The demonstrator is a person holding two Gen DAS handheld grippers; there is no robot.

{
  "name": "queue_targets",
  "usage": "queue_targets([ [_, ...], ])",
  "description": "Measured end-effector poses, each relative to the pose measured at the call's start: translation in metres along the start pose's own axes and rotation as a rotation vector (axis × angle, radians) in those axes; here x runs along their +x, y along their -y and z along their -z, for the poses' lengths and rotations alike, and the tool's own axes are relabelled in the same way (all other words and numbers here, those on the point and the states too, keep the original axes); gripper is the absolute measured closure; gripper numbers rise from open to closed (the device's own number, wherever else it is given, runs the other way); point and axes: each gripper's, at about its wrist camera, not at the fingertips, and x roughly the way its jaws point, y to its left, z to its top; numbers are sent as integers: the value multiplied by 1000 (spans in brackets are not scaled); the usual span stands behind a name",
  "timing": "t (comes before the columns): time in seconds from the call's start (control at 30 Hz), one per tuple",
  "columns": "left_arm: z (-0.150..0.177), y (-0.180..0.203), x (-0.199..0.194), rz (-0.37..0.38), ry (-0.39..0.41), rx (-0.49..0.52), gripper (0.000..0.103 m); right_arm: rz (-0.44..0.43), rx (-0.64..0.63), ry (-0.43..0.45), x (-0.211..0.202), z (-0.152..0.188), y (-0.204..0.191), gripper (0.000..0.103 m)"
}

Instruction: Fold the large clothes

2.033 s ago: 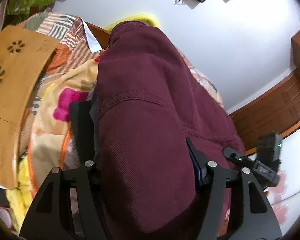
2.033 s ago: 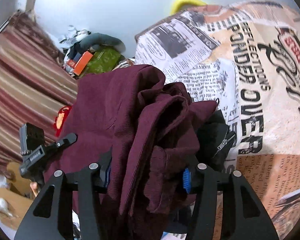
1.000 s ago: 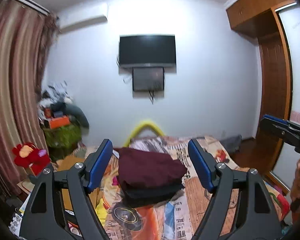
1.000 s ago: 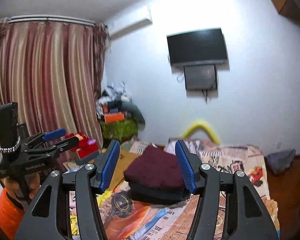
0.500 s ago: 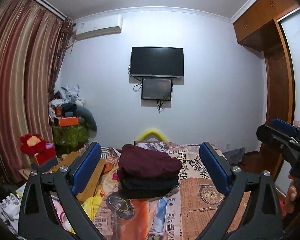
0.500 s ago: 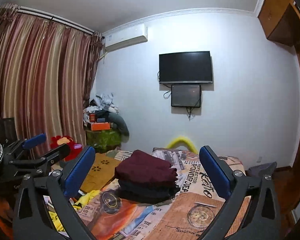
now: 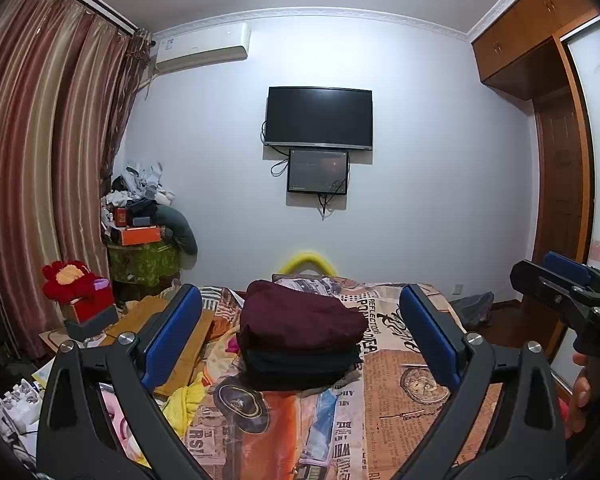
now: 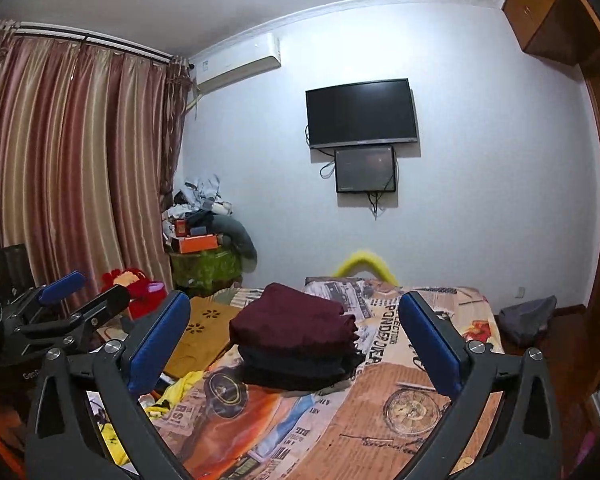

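A folded maroon garment (image 7: 300,316) (image 8: 292,324) tops a small stack of dark folded clothes (image 7: 300,360) (image 8: 300,364) on the bed, which has a newspaper-print cover (image 7: 404,400) (image 8: 400,400). My left gripper (image 7: 299,300) stands open, well back from the stack, with nothing between its blue pads (image 7: 172,332). My right gripper (image 8: 295,300) is open too, just as far back and empty. The right gripper (image 7: 560,284) shows at the right edge of the left wrist view. At the left of the right wrist view, the left gripper (image 8: 68,296) appears.
A wooden lap table (image 7: 180,320) and a yellow cloth (image 7: 184,396) lie left of the stack. A red plush (image 7: 72,280) and a cluttered pile (image 7: 144,220) stand by the curtain. A grey bag (image 7: 472,308) lies on the floor near the wardrobe (image 7: 560,180).
Two seconds ago both grippers were shut on the maroon garment. They have let go, opened wide and pulled back and down from the bed. The garment now rests on the stack.
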Motion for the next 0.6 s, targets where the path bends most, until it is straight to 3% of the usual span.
queue_targets([
  [0.6,6,4,5,-7,-24,4,1,3,5,-37,-8,-2,0,0],
])
